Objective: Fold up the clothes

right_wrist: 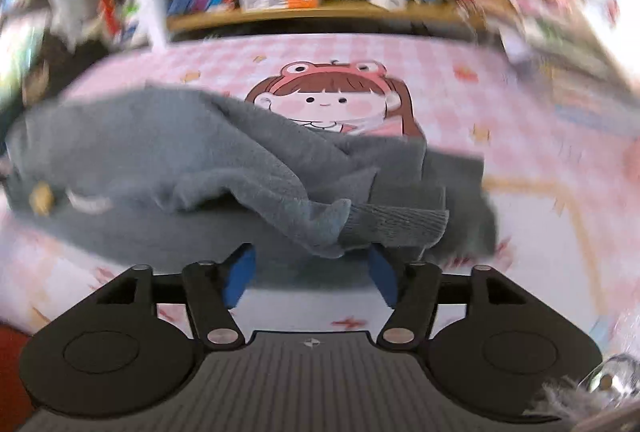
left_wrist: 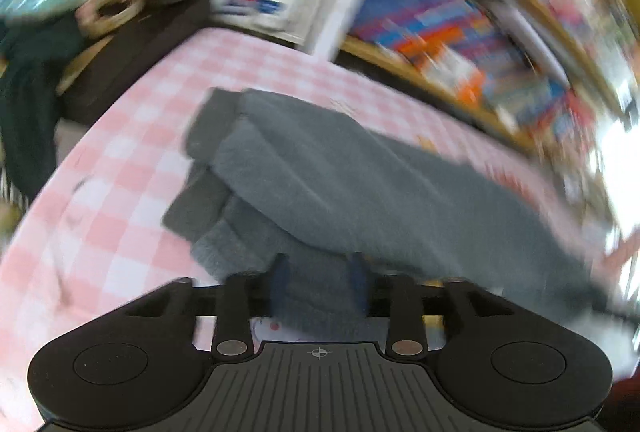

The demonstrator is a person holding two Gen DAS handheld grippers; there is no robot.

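— How does it look from my two cameras?

— Bright, even daylight. In my left view a blown-out white glare (left_wrist: pixel 618 167) burns at the right edge, and motion blur smears the wooden shelves of colourful books (left_wrist: pixel 460 43).

— And the right view?

— Its middle is sharper; the fuzzy grey knitted garment (right_wrist: pixel 192 143) casts a soft shadow. The fisheye bends the blurred edges.
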